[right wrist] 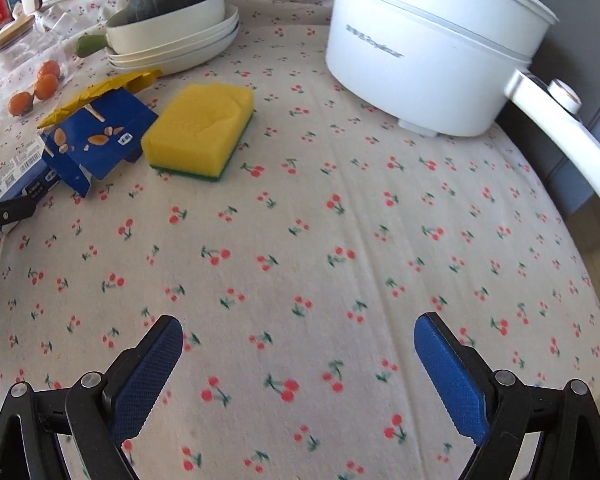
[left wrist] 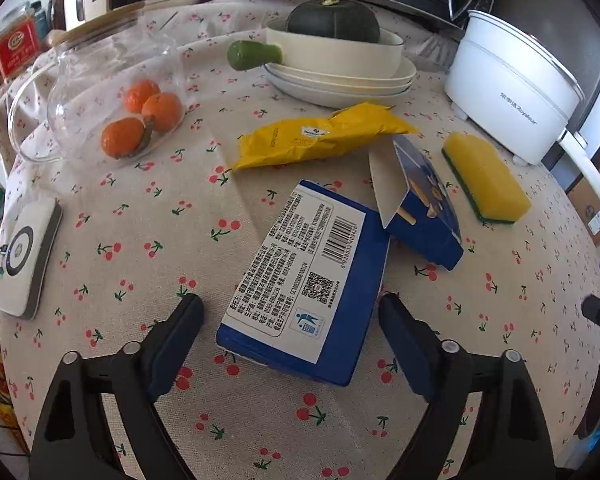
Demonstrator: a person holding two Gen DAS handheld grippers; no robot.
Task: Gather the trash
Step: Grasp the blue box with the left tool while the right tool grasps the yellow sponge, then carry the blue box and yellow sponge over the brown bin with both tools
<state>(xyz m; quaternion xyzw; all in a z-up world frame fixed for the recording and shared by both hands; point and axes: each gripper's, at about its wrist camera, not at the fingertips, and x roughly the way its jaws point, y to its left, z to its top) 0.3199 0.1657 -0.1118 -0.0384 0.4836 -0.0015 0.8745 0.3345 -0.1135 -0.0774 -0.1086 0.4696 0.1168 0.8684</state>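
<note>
A flat blue box (left wrist: pixel 308 280) with a white printed label lies on the cherry-print tablecloth (left wrist: pixel 140 240). My left gripper (left wrist: pixel 290 300) is open and straddles its near end, with a gap at the left finger. Behind it stand a torn-open blue box (left wrist: pixel 424 208) and a crumpled yellow wrapper (left wrist: pixel 320 138). In the right wrist view the torn box (right wrist: pixel 100 140), the wrapper (right wrist: pixel 96 92) and the flat box (right wrist: pixel 16 172) sit at the far left. My right gripper (right wrist: pixel 300 322) is open above bare cloth with nothing between its fingers.
A yellow-green sponge (right wrist: pixel 202 128) lies beside the torn box. A white electric pot (right wrist: pixel 428 52) with a long handle stands at the back right. Stacked white dishes (left wrist: pixel 340 76) hold a dark pumpkin. A glass jar (left wrist: pixel 112 92) of oranges and a white device (left wrist: pixel 28 256) sit left.
</note>
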